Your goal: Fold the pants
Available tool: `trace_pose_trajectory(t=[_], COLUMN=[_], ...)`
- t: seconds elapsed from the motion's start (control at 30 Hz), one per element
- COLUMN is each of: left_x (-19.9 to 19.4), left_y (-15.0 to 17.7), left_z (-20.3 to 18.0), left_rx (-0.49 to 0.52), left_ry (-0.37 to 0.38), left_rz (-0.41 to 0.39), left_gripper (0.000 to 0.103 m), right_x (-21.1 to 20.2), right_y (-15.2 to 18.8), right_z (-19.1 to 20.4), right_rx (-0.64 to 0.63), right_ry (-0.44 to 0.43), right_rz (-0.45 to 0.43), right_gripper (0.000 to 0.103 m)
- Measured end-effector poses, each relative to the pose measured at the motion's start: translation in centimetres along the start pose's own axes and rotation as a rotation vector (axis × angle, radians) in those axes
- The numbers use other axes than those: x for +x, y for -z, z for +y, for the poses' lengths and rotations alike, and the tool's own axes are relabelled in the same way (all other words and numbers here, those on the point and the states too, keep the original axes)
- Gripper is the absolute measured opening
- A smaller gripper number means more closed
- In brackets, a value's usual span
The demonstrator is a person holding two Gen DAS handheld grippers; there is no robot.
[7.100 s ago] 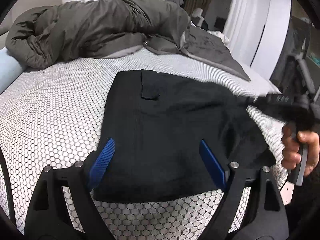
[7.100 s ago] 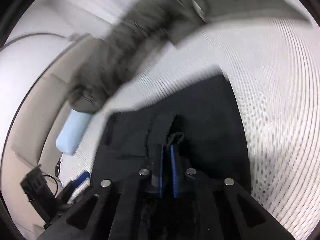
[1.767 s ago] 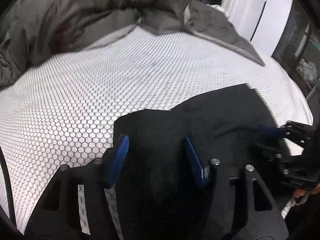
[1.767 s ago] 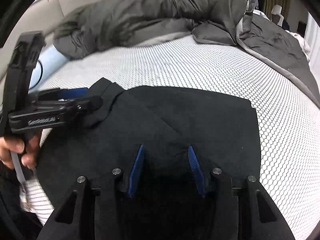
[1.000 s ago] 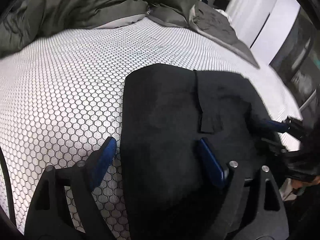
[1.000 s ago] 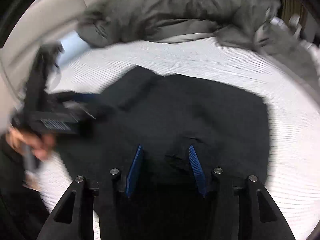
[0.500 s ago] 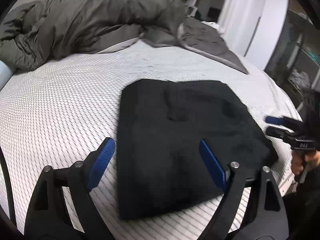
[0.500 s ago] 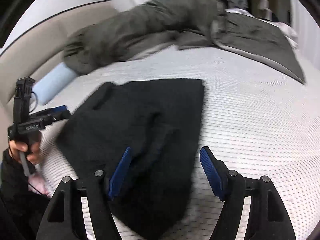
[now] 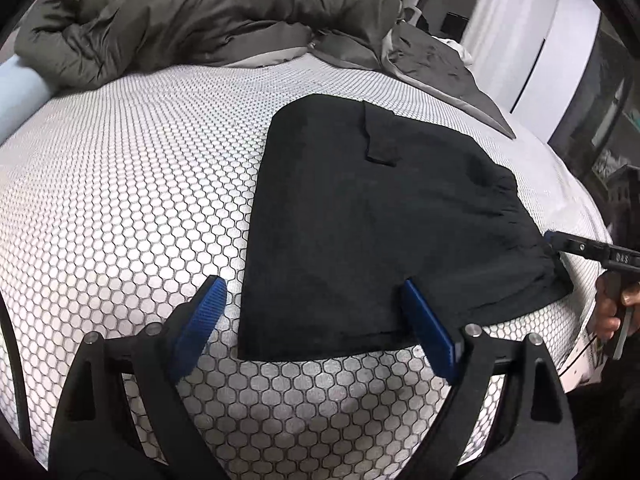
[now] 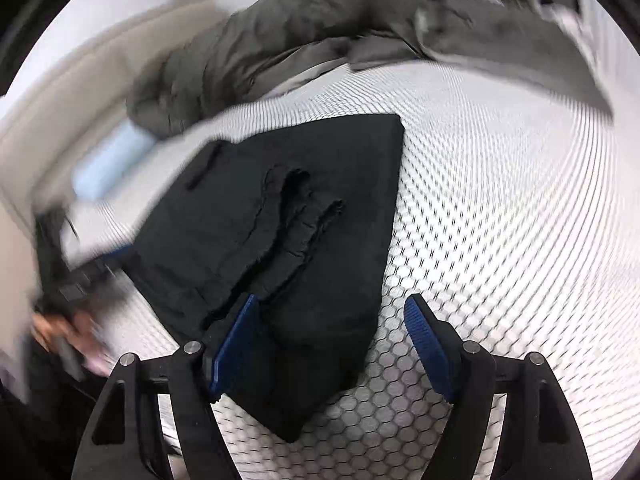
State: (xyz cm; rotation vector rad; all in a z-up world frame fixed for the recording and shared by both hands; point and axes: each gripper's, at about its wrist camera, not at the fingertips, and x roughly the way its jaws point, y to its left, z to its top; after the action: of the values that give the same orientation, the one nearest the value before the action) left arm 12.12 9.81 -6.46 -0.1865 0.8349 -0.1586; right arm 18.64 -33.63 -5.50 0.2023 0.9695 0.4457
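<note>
Pants (image 9: 372, 220) lie flat on the bed (image 9: 128, 184), folded into a compact black block, on the honeycomb-pattern sheet. Flap/pocket edge shows near the far side in the left view. In the right view the top layer shows wrinkles and a frayed edge (image 10: 304, 208) near the middle.

Left claw (image 9: 316, 328): jaws spread wide, empty. It hovers over the near edge of the pants; right blue finger (image 9: 428, 332) overlaps the fabric's near edge in view, left finger is over bare sheet. Contact cannot be judged.

Right claw (image 10: 332, 344): jaws wide apart, holding nothing. Left blue finger (image 10: 232, 344) sits over the pants' near corner, the other over bare sheet. This view is motion-blurred, so details at the edges are soft.

In the left view the right claw's tip (image 9: 576, 246) shows just beside the right edge of the pants, with the hand (image 9: 612, 304) on its grip.

Grey duvet (image 9: 192, 12) is bunched along the far side of the bed, well apart from the pants. Light blue roll (image 9: 20, 92) at far left, touching the duvet.
</note>
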Motion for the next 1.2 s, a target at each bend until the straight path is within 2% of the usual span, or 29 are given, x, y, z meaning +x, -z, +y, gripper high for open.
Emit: trace_pose_trajectory(t=[0.03,0.07,0.13,0.37,0.47,0.67,0.77,0.83,0.87,0.9,0.93,1.0,1.03,1.1,1.2], left_x=[0.3,0.6,1.5,3.3,4.6,6.0,5.3,4.2,3.6,2.8,1.8,-0.2,-1.1,-3.0,-4.8], left_y=[0.0,-0.1,-0.7,-2.1,-3.6,-5.2,-5.0,-4.8,-4.6,-4.4,-4.1,-3.2,-2.9,-2.0,-0.5], left_z=[0.0,-0.1,-0.4,-1.8,-2.2,-2.1,-2.3,-2.5,-2.7,-2.9,-3.2,-3.6,-3.8,-4.2,-4.6], left_rx=[-0.005,-0.010,-0.013,-0.005,-0.001,-0.014,0.001,0.012,0.016,0.018,0.021,0.029,0.034,0.039,0.043], left_ry=[-0.002,-0.004,-0.007,-0.019,-0.016,-0.020,-0.048,-0.089,-0.108,-0.126,-0.139,-0.138,-0.140,-0.139,-0.119], left_rz=[0.003,0.006,0.008,0.004,0.009,0.022,-0.004,-0.046,-0.066,-0.087,-0.114,-0.170,-0.200,-0.266,-0.323], left_gripper=[0.088,0.087,0.087,0.085,0.085,0.085,0.085,0.085,0.086,0.087,0.090,0.096,0.103,0.102,0.102], right_x=[0.3,0.7,1.8,3.9,4.4,5.9,5.2,3.3,2.3,1.3,0.2,-1.4,-2.3,-3.7,-5.6], right_y=[0.0,-0.1,0.1,-1.1,-2.3,-4.5,-4.4,-3.4,-2.9,-2.5,-1.9,-1.1,-0.6,0.6,2.3], right_z=[-0.6,-1.0,-1.2,0.9,0.7,0.5,0.9,1.1,1.2,1.6,2.1,3.2,3.9,4.8,5.5], right_rx=[0.053,0.090,0.132,0.059,0.065,0.063,0.038,0.012,-0.003,-0.016,-0.034,-0.069,-0.092,-0.124,-0.137], right_ry=[-0.021,-0.041,-0.067,0.020,0.015,0.060,0.121,0.165,0.180,0.195,0.204,0.193,0.185,0.177,0.173], right_rz=[0.006,0.010,0.019,0.006,-0.011,-0.028,-0.035,-0.079,-0.107,-0.135,-0.168,-0.225,-0.259,-0.319,-0.403], right_gripper=[0.074,0.066,0.059,0.033,0.028,0.028,0.043,0.065,0.079,0.088,0.103,0.103,0.103,0.103,0.103])
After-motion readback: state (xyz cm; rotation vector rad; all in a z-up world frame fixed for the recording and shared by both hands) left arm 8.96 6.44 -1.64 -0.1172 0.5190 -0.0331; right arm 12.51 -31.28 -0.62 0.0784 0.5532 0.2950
